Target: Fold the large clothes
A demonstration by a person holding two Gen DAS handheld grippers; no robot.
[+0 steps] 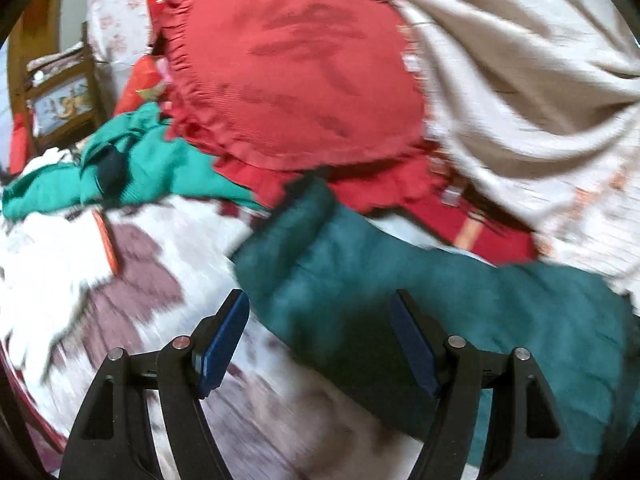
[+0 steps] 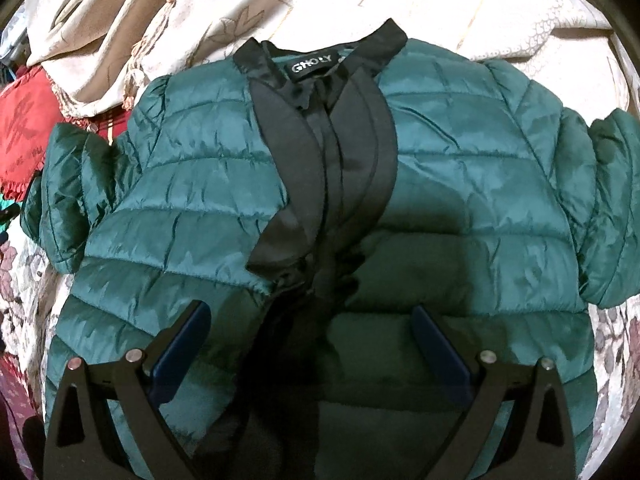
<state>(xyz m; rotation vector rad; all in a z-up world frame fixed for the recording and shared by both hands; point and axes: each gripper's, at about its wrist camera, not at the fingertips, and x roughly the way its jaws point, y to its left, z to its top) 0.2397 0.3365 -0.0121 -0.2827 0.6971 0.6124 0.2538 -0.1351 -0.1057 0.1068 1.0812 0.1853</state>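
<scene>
A dark green quilted jacket [image 2: 460, 184] lies spread flat, front up, on a floral bedspread. Its black collar and front trim [image 2: 332, 120] run down the middle, and both sleeves stick out to the sides. My right gripper [image 2: 312, 316] is open and empty, hovering above the jacket's lower middle. In the left wrist view, one part of the same jacket [image 1: 400, 280], likely a sleeve, lies across the bed. My left gripper [image 1: 320, 304] is open and empty just above its edge. That view is blurred by motion.
A red ruffled cushion [image 1: 288, 80] and a beige curtain-like cloth [image 1: 520, 60] lie behind the jacket. A bright green garment [image 1: 140, 164] is bunched at the left. The floral bedspread [image 1: 100, 280] covers the bed. A wooden chair [image 1: 60, 100] stands at far left.
</scene>
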